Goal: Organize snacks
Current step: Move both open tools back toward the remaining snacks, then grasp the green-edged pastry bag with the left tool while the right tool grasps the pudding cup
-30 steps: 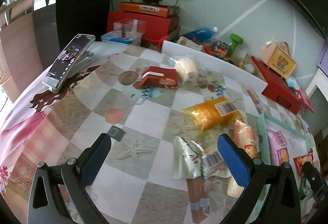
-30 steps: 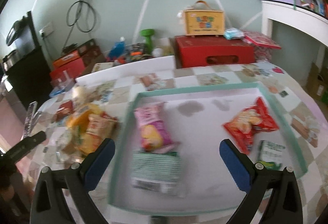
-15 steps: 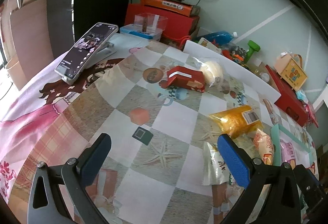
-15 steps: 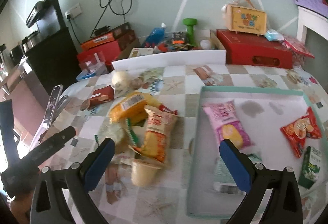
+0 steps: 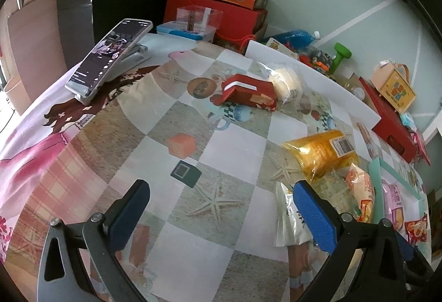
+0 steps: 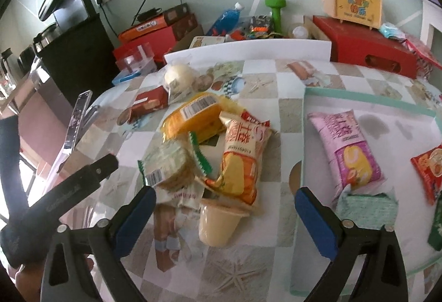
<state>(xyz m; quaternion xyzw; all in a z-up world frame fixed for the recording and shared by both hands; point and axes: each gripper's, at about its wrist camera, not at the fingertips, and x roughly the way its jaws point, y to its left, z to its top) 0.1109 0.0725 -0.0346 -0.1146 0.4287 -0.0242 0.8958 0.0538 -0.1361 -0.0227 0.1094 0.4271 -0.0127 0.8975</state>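
Right wrist view: we see the right gripper [image 6: 222,215] low over the bench [image 6: 265,86], jaws apart and just narrowing a little, nothing pressed between them. Between the blue pads [image 6: 315,222] sits a beige pudding cup [image 6: 218,224], tipped on its side, at the near edge of a snack pile. Above it we note an orange-and-white chip bag [image 6: 241,155], a green-edged cracker pack [image 6: 168,169] and a yellow packet [image 6: 193,117], all overlapping. A red packet [image 6: 149,104] and a pale round bun [image 6: 178,75] lie farther back, apart from the pile. To the right, the teal-rimmed tray [image 6: 359,97] holds a pink bag [image 6: 348,147], a red bag [image 6: 431,166] and a pale green pack [image 6: 367,206].

Left wrist view: the left gripper [image 5: 221,216] hangs over bare checkered cloth, jaws wide apart, empty. A phone [image 5: 110,53] leans on a stand at far left. We see a silver-white pouch [image 5: 287,216] just beside the right-hand pad.
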